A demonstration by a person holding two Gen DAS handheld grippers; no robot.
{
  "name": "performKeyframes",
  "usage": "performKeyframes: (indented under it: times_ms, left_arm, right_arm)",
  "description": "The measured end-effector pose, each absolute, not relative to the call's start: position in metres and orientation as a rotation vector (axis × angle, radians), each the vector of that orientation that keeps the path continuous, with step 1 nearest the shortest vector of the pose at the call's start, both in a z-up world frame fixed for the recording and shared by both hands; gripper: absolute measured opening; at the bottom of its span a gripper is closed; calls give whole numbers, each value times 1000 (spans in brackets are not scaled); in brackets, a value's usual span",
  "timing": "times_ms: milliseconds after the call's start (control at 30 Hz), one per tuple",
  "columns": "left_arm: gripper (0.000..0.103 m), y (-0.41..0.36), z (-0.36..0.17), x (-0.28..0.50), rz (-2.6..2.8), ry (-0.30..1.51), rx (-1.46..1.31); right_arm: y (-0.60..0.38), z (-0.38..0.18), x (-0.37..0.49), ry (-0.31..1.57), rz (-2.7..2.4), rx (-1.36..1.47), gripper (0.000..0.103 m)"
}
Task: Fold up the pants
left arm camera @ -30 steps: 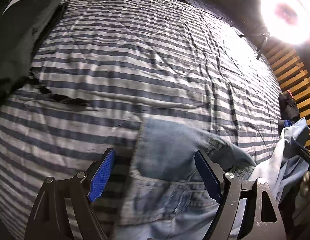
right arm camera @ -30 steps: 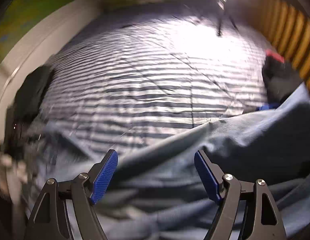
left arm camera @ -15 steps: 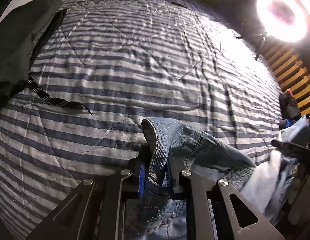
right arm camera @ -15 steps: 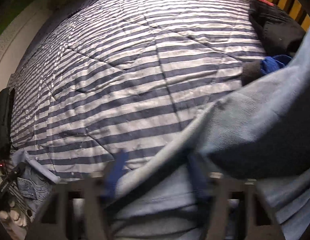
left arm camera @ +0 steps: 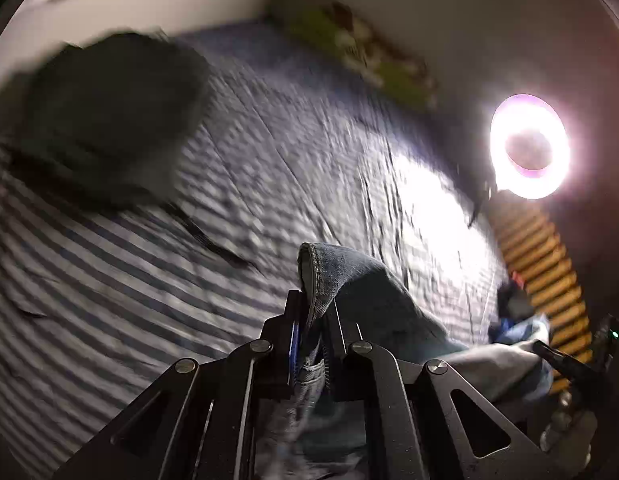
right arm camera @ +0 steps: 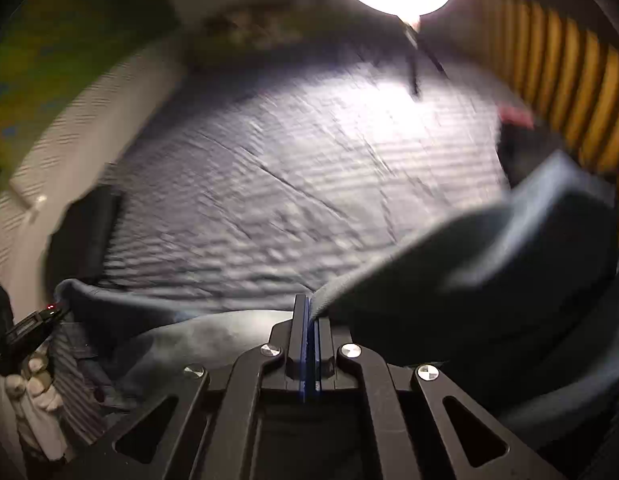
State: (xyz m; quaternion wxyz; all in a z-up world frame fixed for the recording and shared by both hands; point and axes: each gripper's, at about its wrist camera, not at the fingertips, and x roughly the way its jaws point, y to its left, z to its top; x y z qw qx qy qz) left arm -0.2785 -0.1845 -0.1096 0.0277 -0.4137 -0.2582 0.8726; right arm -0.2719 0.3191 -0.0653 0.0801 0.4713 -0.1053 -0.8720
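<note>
both tongs (left arm camera: 311, 332) (right arm camera: 309, 326) pinch blurred jeans (left arm camera: 361, 292); legs cut off.

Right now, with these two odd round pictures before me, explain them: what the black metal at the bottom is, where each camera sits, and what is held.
No robot here: a person carries a pair of hand-held tongs in each hand, with a wide-angle camera on each looking along the fingers. The left tongs pinch the stitched edge of the blue jeans. The right tongs pinch another part of the same pants. Both have just been closing on the cloth. Below lies a striped bedspread, with a dark garment on it and a ring light beside it.
</note>
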Motion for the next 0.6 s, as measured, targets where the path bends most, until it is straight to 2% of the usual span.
performKeyframes:
  times_ms: [200,400,467,500,533,600]
  left_arm:
    - [9,-282,-43,-246,2884,-890,-1089]
    - [10,-334,-31,-269,3041,-816,-1139]
    - [16,-338,-51,-296,3049,-749,-1283]
    - [20,-338,-67,-312,3022,-709,-1394]
    - [20,-338,-80,-320,3007,-685,-1479]
    - [21,-334,-91,-318,3013,-674,-1480]
  right_arm:
    - [246,5,-277,-188,-2643,1102,2]
    - [178,-2,-334,-126,-2653,1023,3]
    - [158,-37,-371,-65,-2572,1208,17]
    - [153,-54,-383,-63,-2520,1310,34]
    - [150,-69,-392,-84,-2487,1388,36]
    - [157,-96,-394,-147,-2462,1470,36]
